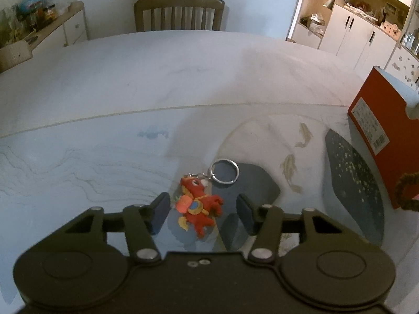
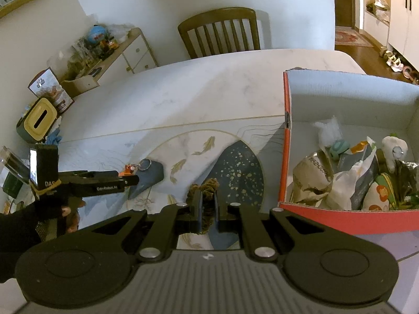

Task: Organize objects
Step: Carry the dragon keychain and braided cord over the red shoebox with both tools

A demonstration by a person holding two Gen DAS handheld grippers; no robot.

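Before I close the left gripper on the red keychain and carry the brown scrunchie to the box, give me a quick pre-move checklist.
1. Keychain between the left gripper fingers: ok; jaws apart, pads not touching it.
2. Key ring clear of the fingers: ok, it lies beyond the tips.
3. Right gripper shut on the scrunchie: ok.
4. Box open on top: ok.
5. Room left in the box: ok; the far part is bare, the near part is full.
6. Scrunchie high enough to pass the box wall: cannot tell.
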